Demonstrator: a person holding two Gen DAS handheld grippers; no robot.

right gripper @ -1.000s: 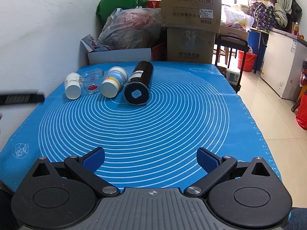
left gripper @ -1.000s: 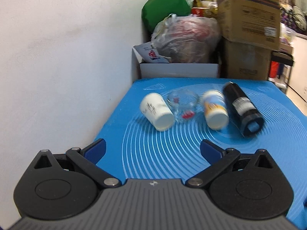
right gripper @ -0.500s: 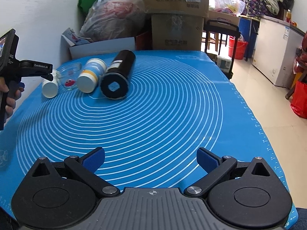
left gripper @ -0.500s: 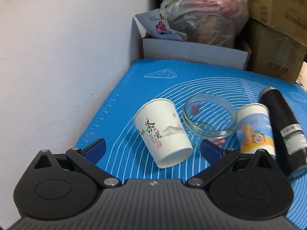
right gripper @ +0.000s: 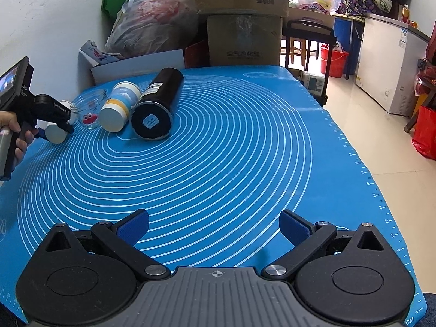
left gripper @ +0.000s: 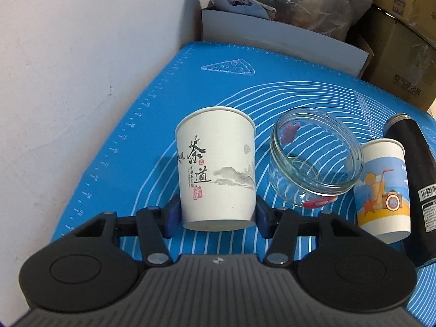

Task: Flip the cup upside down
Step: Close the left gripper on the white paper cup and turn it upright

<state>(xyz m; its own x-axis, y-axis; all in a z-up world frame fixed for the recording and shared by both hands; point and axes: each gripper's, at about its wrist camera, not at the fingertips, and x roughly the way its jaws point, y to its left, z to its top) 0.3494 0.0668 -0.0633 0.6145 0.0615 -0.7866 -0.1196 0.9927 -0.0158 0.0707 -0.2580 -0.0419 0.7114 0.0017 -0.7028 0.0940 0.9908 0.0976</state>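
Observation:
A white paper cup with ink calligraphy [left gripper: 218, 174] lies on its side on the blue mat [left gripper: 169, 125], base toward my left gripper [left gripper: 216, 215]. The left fingers have closed against the two sides of the cup near its base. In the right wrist view the same cup [right gripper: 55, 133] shows at the far left with the left gripper [right gripper: 51, 132] around it. My right gripper [right gripper: 214, 224] is open and empty above the near part of the mat [right gripper: 218, 150].
A glass jar [left gripper: 313, 158], a second paper cup with a beach print [left gripper: 381, 188] and a black bottle [left gripper: 419, 185] lie on their sides right of the white cup. A white wall [left gripper: 81, 68] runs along the left. Boxes [right gripper: 242, 13] and bags crowd the far end.
My left gripper moved forward to the white cup and its fingers closed on the cup's sides. The right gripper shifted slightly and stayed open.

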